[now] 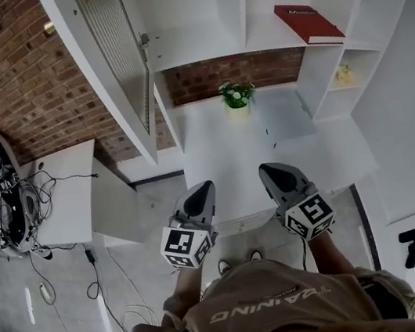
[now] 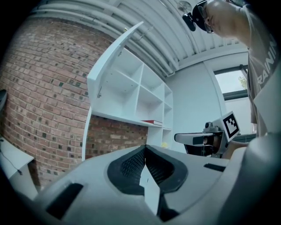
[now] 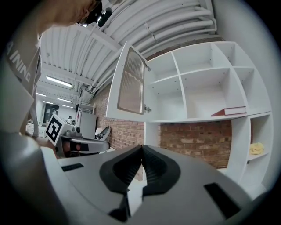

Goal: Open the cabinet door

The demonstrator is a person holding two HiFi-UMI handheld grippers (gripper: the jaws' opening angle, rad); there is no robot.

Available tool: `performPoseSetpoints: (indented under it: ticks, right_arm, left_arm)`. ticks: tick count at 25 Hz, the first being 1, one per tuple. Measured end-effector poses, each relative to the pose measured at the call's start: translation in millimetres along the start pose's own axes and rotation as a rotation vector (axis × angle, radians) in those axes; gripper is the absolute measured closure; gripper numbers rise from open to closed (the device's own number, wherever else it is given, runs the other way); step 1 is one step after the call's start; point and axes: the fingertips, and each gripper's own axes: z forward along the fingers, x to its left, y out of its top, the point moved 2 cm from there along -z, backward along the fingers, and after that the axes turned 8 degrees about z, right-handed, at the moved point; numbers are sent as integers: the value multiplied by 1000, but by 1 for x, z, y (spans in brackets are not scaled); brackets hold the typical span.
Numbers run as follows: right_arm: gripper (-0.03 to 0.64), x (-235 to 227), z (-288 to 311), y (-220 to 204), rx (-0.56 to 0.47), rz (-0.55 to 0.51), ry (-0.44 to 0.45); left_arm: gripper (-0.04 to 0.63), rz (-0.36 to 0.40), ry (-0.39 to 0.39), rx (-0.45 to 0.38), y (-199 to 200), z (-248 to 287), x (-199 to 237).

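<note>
The white cabinet door (image 1: 113, 58) with its ribbed glass panel stands swung open to the left of the white shelf unit (image 1: 258, 1). It also shows in the left gripper view as the door (image 2: 112, 57) edge-on and in the right gripper view as the door (image 3: 129, 83). My left gripper (image 1: 203, 189) and right gripper (image 1: 268, 169) hover side by side over the white counter (image 1: 222, 158), well short of the door. Both are shut with nothing between the jaws, as the left gripper (image 2: 145, 147) and right gripper (image 3: 141, 147) show in their own views.
A red book (image 1: 308, 22) lies on a shelf at the right. A small potted plant (image 1: 236, 96) stands at the back of the counter, and a yellow object (image 1: 344, 75) sits in a lower right cubby. A white desk (image 1: 61, 195) with cables stands at the left.
</note>
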Motion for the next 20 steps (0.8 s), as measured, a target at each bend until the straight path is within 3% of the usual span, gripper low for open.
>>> performPoseSetpoints:
  ticks: [14,20]
  right_arm:
    - [603,-1,2,-3,-16,13,4]
    - [603,-12,9,15,-64,54,-27]
  left_arm:
    - [588,10,-17,11,3,-1,-1]
    - [588,6,-14,-4,7,-1,4]
